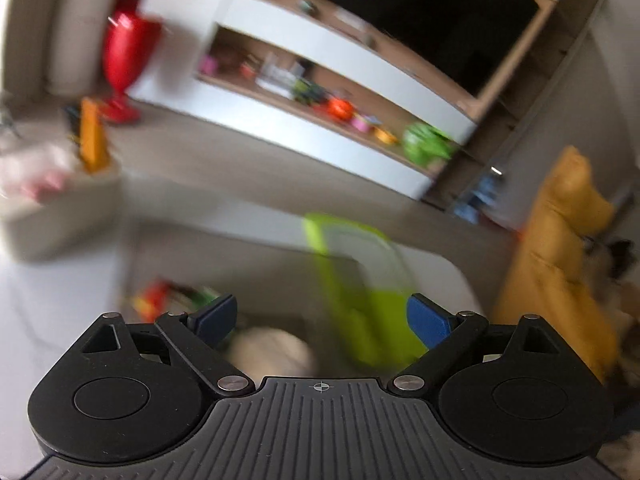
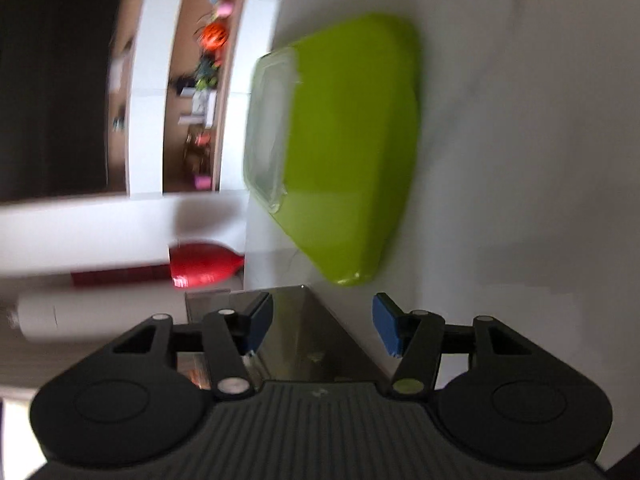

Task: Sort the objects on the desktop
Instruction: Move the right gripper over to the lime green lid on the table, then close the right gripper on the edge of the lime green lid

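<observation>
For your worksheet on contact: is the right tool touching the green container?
Apart. In the right wrist view, the right tool has open fingers with white tabletop visible between them and the green container.

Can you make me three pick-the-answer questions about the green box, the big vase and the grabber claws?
1. Where is the green box?
A. on the white table
B. on the shelf
C. on the floor

2. What colour is the big vase?
A. blue
B. red
C. black

3. How is the right gripper?
A. shut on the box
B. holding a vase
C. open, holding nothing

Answers: 1 A, it rests on the white table. 2 B, it looks shiny red. 3 C, its blue pads stand apart with nothing between them.
</observation>
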Motion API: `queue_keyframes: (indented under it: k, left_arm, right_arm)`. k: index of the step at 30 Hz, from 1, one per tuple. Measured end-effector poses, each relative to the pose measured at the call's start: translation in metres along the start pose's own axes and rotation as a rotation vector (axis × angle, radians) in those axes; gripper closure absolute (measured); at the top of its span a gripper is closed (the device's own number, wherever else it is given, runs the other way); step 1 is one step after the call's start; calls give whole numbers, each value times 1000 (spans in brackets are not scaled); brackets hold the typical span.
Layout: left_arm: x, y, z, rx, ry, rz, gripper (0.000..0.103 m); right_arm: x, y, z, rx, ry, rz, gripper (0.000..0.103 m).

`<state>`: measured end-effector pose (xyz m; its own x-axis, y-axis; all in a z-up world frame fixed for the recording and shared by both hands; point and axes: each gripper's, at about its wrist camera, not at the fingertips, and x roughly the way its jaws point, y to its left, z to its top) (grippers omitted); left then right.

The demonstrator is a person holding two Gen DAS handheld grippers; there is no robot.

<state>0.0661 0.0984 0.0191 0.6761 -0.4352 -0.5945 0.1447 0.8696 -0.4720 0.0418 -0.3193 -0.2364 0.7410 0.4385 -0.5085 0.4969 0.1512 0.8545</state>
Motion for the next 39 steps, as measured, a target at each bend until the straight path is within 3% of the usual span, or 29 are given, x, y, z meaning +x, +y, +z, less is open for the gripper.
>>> queue_keyframes:
  k: [6,10,11,13,16,17,18,26,28,29,35,39]
  left_arm:
    - [31,-33,-48,108,156,-54,6]
    - [46,-31,-72,128,266,-79,6]
    - [48,-30,-76,130,280,-73,6]
    - [52,-29,-80,138,293,-48,6]
    - [56,-30,-85,154,302,-14,6]
    - [55,-31,-85,161,299,-10,6]
    - [53,-33,-86,167,297,-9,6]
    - [61,-52,-86,234,301,-10,5]
    - [67,-59,-86,251,299,-19,5]
    - [70,-63,-86,257,297,-24,5]
    - [94,-96,-89,295,283,-48,4]
    - [108,-114,-97,316,307,-88,4]
  right_arm:
    - [33,-6,-14,15,-115,-24,44]
    - [53,-17,-19,34,-176,-39,40]
    - [59,-21,-22,52,-177,-35,44]
    - [66,-26,-22,77,-177,3,46]
    - [69,-23,-20,56,-206,-5,58]
    - [70,-22,-19,42,-212,-22,69]
    - [71,-20,-19,22,-214,-39,75]
    - [43,-8,-8,-29,-229,-66,76]
    - [28,-5,-2,-31,-205,-60,81]
    - [20,-2,1,-43,-190,-77,101]
    - [-40,42,15,-259,-207,-129,103]
    - [-59,42,31,-249,-155,-104,102]
